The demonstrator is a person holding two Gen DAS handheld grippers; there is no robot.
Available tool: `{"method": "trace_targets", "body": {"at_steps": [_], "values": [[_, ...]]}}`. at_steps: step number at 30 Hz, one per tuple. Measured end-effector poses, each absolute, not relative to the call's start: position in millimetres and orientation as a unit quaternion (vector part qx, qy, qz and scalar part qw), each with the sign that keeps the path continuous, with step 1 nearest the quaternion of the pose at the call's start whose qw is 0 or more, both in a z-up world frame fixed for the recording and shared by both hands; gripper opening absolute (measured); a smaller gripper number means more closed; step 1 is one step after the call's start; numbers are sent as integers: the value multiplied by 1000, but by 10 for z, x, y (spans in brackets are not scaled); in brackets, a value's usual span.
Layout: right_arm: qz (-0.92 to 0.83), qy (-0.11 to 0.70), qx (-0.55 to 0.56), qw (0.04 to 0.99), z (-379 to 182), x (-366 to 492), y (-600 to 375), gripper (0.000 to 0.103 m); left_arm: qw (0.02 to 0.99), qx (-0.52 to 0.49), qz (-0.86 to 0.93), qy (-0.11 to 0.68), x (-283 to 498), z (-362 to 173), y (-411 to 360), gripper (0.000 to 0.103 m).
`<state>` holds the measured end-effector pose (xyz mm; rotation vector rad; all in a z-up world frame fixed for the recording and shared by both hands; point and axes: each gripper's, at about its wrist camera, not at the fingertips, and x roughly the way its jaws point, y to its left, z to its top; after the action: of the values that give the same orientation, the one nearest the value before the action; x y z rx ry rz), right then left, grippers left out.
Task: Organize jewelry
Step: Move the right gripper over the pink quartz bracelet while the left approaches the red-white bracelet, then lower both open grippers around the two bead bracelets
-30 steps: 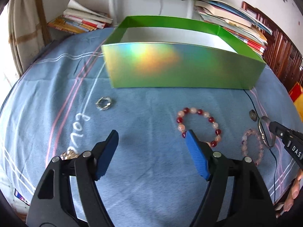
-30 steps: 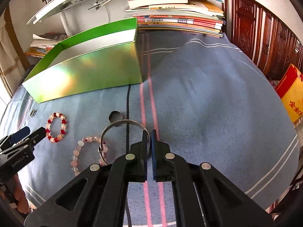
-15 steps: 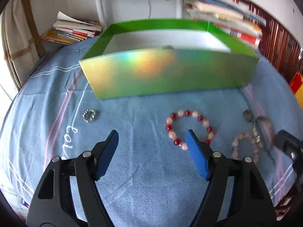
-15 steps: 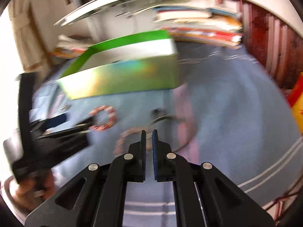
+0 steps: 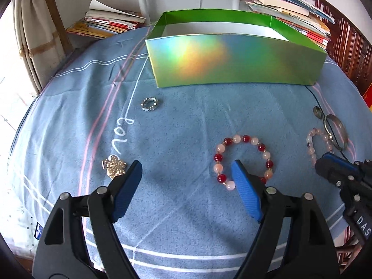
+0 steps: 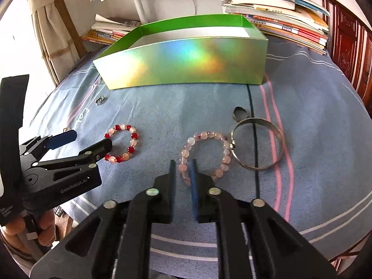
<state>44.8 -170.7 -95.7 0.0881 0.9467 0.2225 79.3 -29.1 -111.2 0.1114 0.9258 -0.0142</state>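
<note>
**Jewelry spread before the green box**

On the blue cloth [image 5: 186, 121], the left gripper [image 5: 186, 174] is hovering wide open, one finger inside the red-and-pink bracelet [image 5: 243, 160]. The right gripper [image 6: 182, 174], narrowly parted, is straddling the pale pink bracelet [image 6: 207, 153] beside the silver bangle [image 6: 258, 144], near the green box [image 6: 186, 58].

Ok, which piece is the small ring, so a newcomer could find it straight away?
Start at the shiny green box on the blue cloth. Just in front of its left corner lies the small ring, alone. It is silvery and studded, far smaller than the beaded bracelets.
</note>
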Motion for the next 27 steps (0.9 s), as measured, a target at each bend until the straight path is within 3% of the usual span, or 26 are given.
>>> {"method": "trace_targets", "body": {"at_steps": [3,15,24,27], "values": [[129,455,19,881,-963,415,-1589,29,894,52,-5,445,796,-1115,-291,81],[75,455,42,886,-984,385,-1967,31,897,50,2,440,758,-1135,-262,86],[28,437,-1,899,-996,342,-1846,31,903,49,5,427,699,-1152,-251,86],[19,427,-12,904,-1014,335,-1799,40,905,49,6,422,657,-1161,-255,86]]}}
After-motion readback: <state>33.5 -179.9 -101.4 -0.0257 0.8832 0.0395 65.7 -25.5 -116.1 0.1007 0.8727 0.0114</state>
